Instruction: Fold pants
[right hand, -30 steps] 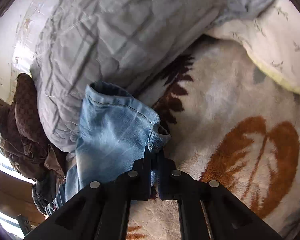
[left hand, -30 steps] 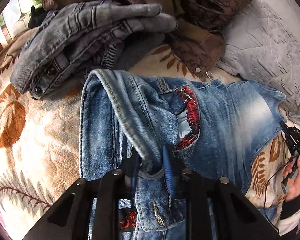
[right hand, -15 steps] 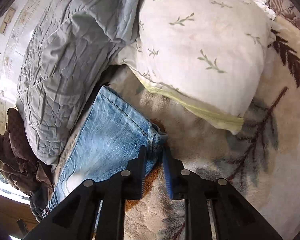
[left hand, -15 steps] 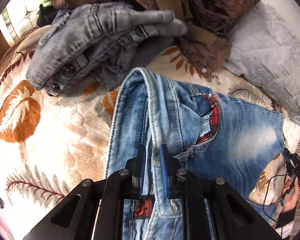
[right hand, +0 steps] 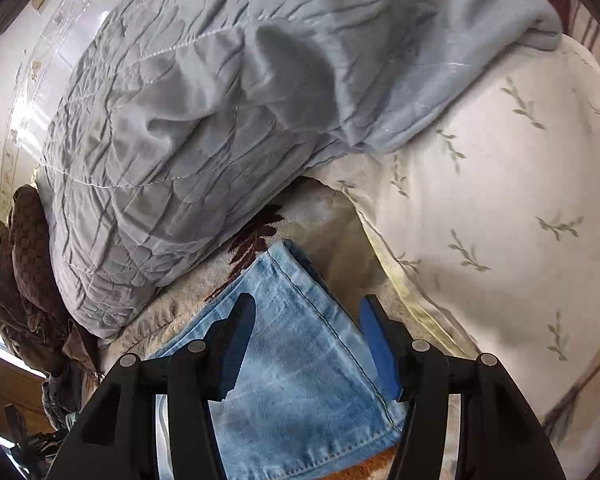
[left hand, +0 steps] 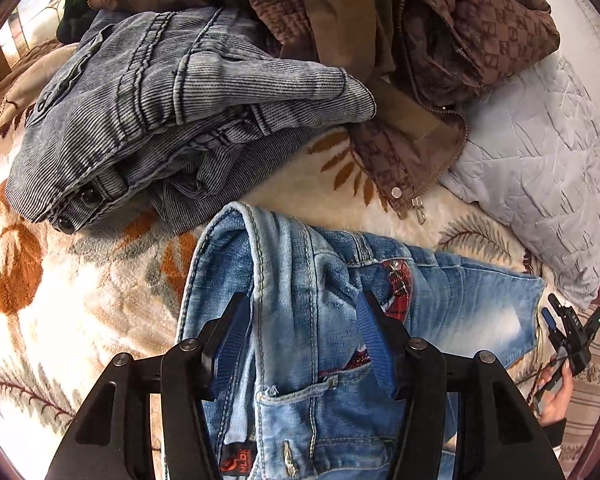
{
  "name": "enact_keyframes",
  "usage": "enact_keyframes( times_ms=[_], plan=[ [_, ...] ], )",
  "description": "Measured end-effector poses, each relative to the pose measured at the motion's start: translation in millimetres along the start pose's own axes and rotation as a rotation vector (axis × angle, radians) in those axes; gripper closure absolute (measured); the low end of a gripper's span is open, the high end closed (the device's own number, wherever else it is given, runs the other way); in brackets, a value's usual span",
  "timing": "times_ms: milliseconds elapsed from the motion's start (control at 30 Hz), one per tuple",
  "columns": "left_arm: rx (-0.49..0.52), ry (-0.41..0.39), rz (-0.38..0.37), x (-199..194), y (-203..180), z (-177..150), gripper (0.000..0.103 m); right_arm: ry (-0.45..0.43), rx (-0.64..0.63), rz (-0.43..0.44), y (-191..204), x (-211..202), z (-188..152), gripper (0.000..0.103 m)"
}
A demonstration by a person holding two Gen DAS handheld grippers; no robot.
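Light blue jeans (left hand: 312,296) lie on a cream leaf-patterned blanket (left hand: 60,280). In the left wrist view my left gripper (left hand: 302,308) is open over the folded waistband, one finger on each side, holding nothing. A red plaid pocket lining (left hand: 400,284) shows to the right. In the right wrist view the hem end of a jeans leg (right hand: 300,352) lies flat on the blanket, and my right gripper (right hand: 308,312) is open above it, not holding it. The right gripper also shows in the left wrist view (left hand: 568,332) at the far right, past the jeans' edge.
A grey corduroy garment (left hand: 172,112) and a brown jacket (left hand: 420,40) are piled beyond the waistband. A grey quilted cover (right hand: 188,120) and a white leaf-print pillow (right hand: 500,200) lie close beyond the hem. A wall (right hand: 20,80) is at the back left.
Both grippers have opened and let go of the jeans. The waistband and the leg hem now lie on the blanket.
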State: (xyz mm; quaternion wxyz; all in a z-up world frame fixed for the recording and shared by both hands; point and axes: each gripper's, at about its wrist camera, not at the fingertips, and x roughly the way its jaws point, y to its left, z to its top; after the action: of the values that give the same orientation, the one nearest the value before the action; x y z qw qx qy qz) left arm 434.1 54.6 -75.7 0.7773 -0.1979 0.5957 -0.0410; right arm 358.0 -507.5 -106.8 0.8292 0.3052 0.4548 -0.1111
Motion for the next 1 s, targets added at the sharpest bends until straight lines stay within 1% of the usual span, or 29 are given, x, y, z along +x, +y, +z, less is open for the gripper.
enact_keyframes(
  times_ms=[100,167,200,233,267,300,333,367,433,533,633,733,867,933,1000],
  plan=[
    [-0.012,-0.002,-0.042,9,1,12,0.047,0.008,-0.045,-0.011,14,25,10,0.046],
    [-0.019,-0.001,-0.060,19,2,17,0.042,-0.003,-0.073,-0.024,23,38,13,0.046],
    [-0.028,0.012,-0.067,26,2,20,0.041,0.007,-0.087,-0.023,28,44,13,0.046],
    [-0.039,0.030,-0.078,36,2,21,0.042,0.023,-0.105,-0.032,32,50,13,0.049],
    [-0.047,0.044,-0.090,45,2,21,0.047,0.037,-0.132,-0.049,37,54,11,0.070],
    [-0.048,0.044,-0.090,50,1,23,0.056,0.040,-0.161,-0.072,42,55,9,0.091],
    [-0.039,0.038,-0.078,52,-1,25,0.083,0.046,-0.175,-0.079,45,55,7,0.095],
    [-0.036,0.030,-0.082,51,-3,25,0.086,0.031,-0.180,-0.089,47,49,5,0.095],
    [-0.046,-0.024,-0.095,40,-5,21,0.086,-0.012,-0.190,-0.085,51,31,2,0.095],
    [0.040,-0.112,-0.078,9,-21,-3,0.087,-0.065,-0.194,-0.070,55,-6,-7,0.095],
    [0.132,-0.186,-0.064,-23,-36,-31,0.087,-0.107,-0.196,-0.069,58,-50,-23,0.096],
    [0.195,-0.240,-0.085,-54,-44,-65,0.086,-0.144,-0.187,-0.067,50,-99,-47,0.096],
    [0.250,-0.269,-0.123,-84,-37,-113,0.086,-0.175,-0.160,-0.056,20,-163,-89,0.096],
    [0.270,-0.268,-0.141,-90,-28,-139,0.085,-0.182,-0.145,-0.047,1,-192,-119,0.096],
    [0.274,-0.251,-0.161,-96,-10,-167,0.085,-0.186,-0.122,-0.036,-23,-217,-152,0.096]
  ],
)
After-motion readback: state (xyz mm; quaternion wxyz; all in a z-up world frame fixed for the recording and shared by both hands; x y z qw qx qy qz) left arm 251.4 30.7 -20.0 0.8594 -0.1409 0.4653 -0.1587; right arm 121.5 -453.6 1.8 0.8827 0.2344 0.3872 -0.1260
